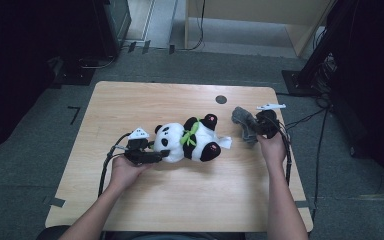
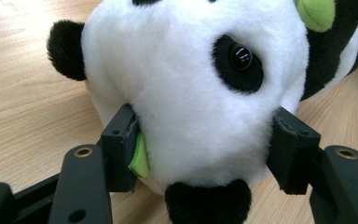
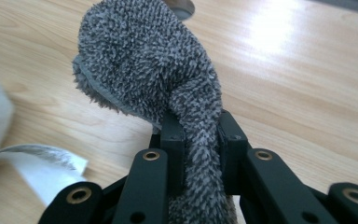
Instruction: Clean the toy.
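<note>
A black and white panda plush (image 1: 190, 142) with a green neck ribbon lies on its side in the middle of the wooden table (image 1: 130, 105). My left gripper (image 1: 163, 155) comes in from the left and holds the panda's head. In the left gripper view both pads press into the white fur of the panda (image 2: 182, 84), one on each side of the left gripper (image 2: 205, 149). Right of the panda, my right gripper (image 1: 261, 128) is shut on a grey fuzzy cloth (image 1: 244, 120). The cloth (image 3: 144, 60) bunches up beyond the right gripper (image 3: 200, 135), above the tabletop.
A white tag (image 1: 225, 142) sticks out from the panda toward the cloth. A round hole (image 1: 221, 99) sits in the table near its far edge. Cables (image 1: 305, 120) trail off the right side, and dark equipment stands on the floor around the table.
</note>
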### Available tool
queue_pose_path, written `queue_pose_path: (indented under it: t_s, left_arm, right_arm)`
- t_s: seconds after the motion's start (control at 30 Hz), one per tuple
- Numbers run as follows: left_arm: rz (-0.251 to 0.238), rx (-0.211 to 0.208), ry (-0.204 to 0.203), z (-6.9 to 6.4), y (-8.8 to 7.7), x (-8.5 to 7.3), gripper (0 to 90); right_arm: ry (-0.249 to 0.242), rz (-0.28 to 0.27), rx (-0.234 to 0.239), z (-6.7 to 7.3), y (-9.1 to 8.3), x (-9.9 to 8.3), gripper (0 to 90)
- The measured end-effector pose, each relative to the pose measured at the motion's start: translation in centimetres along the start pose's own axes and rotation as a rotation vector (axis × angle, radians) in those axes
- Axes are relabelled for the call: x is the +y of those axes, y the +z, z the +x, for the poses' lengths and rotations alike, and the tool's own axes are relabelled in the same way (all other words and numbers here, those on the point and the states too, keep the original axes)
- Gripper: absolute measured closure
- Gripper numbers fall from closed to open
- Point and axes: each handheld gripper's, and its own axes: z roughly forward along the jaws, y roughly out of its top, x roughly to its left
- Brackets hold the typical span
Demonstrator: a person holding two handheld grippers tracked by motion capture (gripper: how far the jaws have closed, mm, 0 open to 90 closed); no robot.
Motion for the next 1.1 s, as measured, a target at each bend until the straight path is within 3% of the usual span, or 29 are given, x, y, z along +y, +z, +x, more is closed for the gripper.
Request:
queue_pose_path:
  t_s: [0.23, 0.57, 0.73, 0.83, 1.0, 1.1]
  left_arm:
    - [-0.002, 0.002, -0.001, 0.0, 0.0, 0.0, 36.4]
    - [-0.003, 0.001, -0.003, 0.0, 0.0, -0.1, 35.0]
    - [-0.002, 0.001, -0.001, 0.0, 0.0, -0.1, 34.5]
    - [0.000, 0.001, -0.002, 0.0, 0.0, -0.1, 33.6]
    - [0.010, -0.003, -0.007, 0.0, 0.0, 0.1, 30.9]
    - [0.011, -0.003, -0.006, 0.0, 0.0, 0.1, 29.4]
  right_arm:
    - [0.049, 0.012, 0.013, -0.7, 2.1, -0.6, 76.8]
    - [0.056, 0.033, 0.035, -0.9, 4.1, -1.4, 70.2]
    - [0.117, 0.042, 0.083, -1.5, 4.0, -1.5, 55.4]
    - [0.110, 0.050, 0.093, -1.6, 3.8, -1.5, 45.0]
    - [0.110, 0.028, 0.087, -1.5, 2.8, -1.2, 38.6]
    - [0.102, -0.013, 0.086, -1.5, 1.8, -1.1, 37.2]
